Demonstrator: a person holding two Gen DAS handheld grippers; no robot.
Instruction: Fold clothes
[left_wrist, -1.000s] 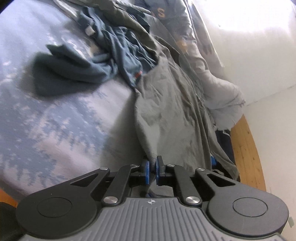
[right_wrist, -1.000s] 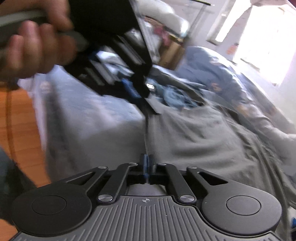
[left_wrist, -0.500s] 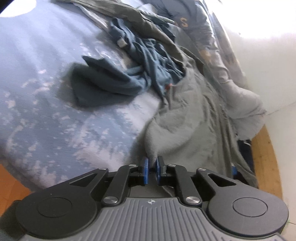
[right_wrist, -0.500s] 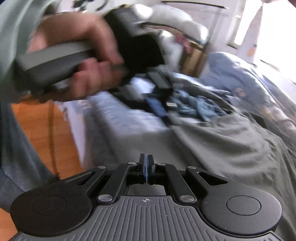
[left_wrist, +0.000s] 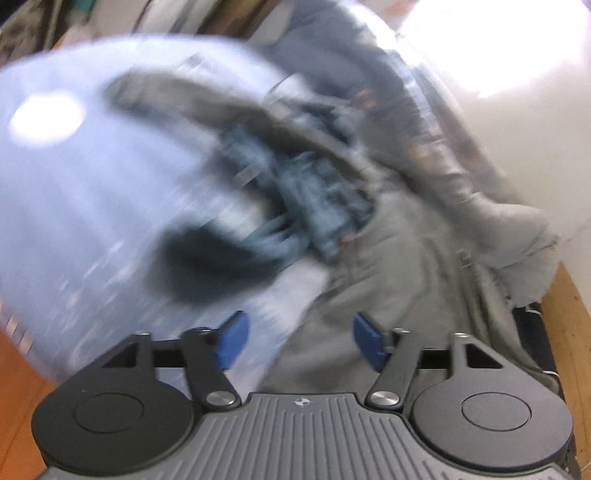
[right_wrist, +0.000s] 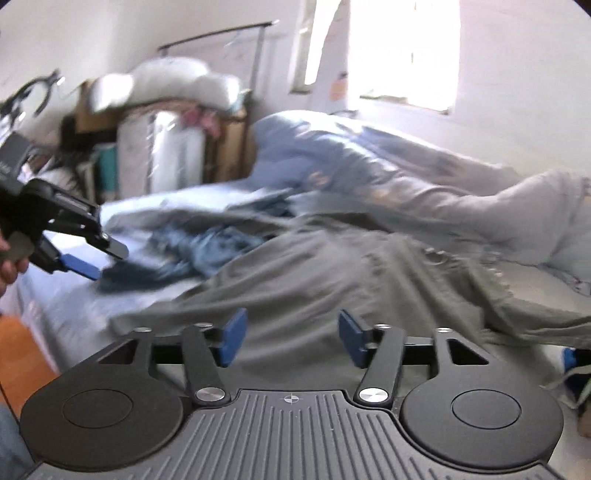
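Note:
A grey garment (right_wrist: 332, 288) lies spread across the bed's near edge; it also shows in the blurred left wrist view (left_wrist: 399, 280). My left gripper (left_wrist: 299, 341) is open and empty just above its near edge; it also shows at the left of the right wrist view (right_wrist: 99, 258). My right gripper (right_wrist: 291, 338) is open and empty over the same garment. A crumpled blue garment (right_wrist: 207, 247) and a dark cloth (left_wrist: 207, 258) lie beyond on the bed.
The bed has a pale blue patterned sheet (left_wrist: 92, 206) and a bunched grey-blue duvet (right_wrist: 424, 184) along the wall. Orange wooden floor (right_wrist: 22, 354) shows at the bed's corner. Stacked boxes and pillows (right_wrist: 162, 122) stand behind the bed.
Both grippers were shut on the grey garment's edge; both have now opened and let it go. The garment lies on the bed. The left gripper has swung away to the left.

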